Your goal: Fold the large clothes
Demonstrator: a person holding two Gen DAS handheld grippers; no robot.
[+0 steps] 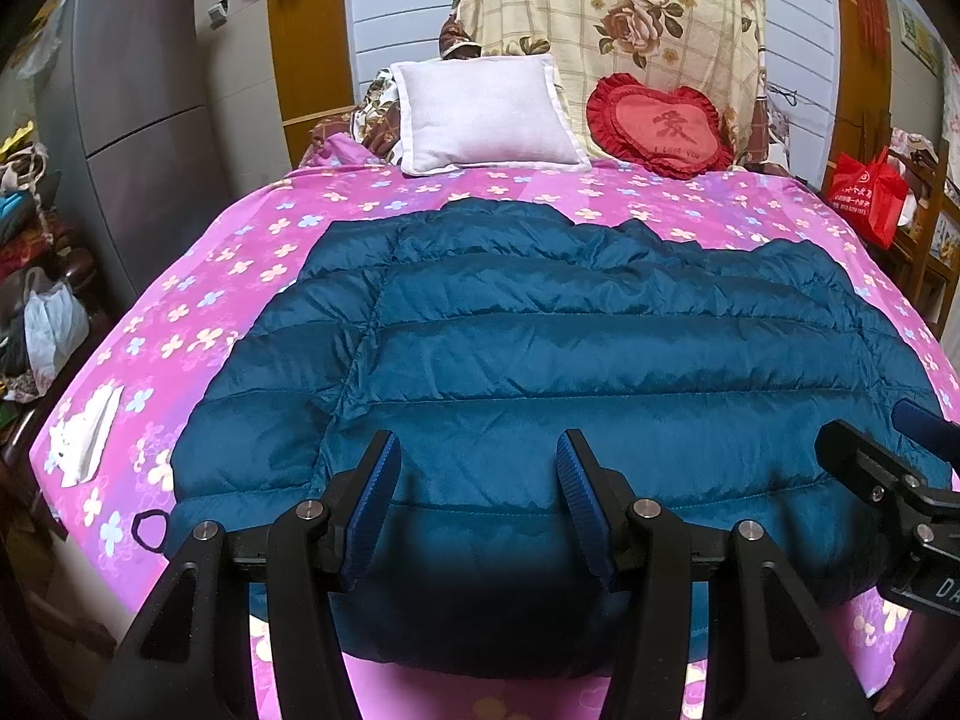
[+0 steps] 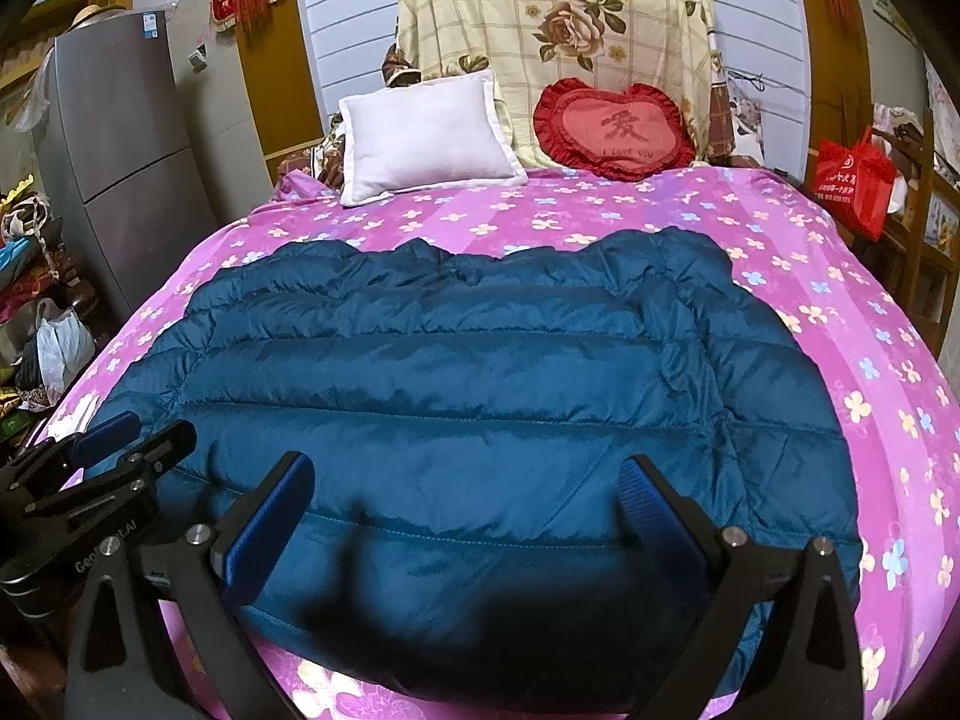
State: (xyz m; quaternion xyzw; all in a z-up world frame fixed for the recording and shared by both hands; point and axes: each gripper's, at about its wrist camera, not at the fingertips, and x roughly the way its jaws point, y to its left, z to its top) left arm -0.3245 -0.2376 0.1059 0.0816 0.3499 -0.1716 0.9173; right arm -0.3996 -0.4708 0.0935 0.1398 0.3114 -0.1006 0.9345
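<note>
A teal quilted puffer jacket [image 1: 540,348] lies spread flat on the pink flowered bed [image 1: 252,252], back up, hem toward me. My left gripper [image 1: 477,462] is open and empty, held just above the jacket's near hem. My right gripper [image 2: 465,486] is open wider and empty, above the near hem further right. The jacket also shows in the right wrist view [image 2: 468,360] on the bed [image 2: 840,330]. Each gripper appears at the edge of the other's view: the right one [image 1: 888,450], the left one [image 2: 120,438].
A white pillow [image 1: 486,114] and a red heart cushion [image 1: 660,126] lean at the bed's head. A white cloth [image 1: 87,438] lies on the bed's left edge. A grey fridge [image 1: 138,120] stands to the left, a red bag [image 1: 867,192] to the right.
</note>
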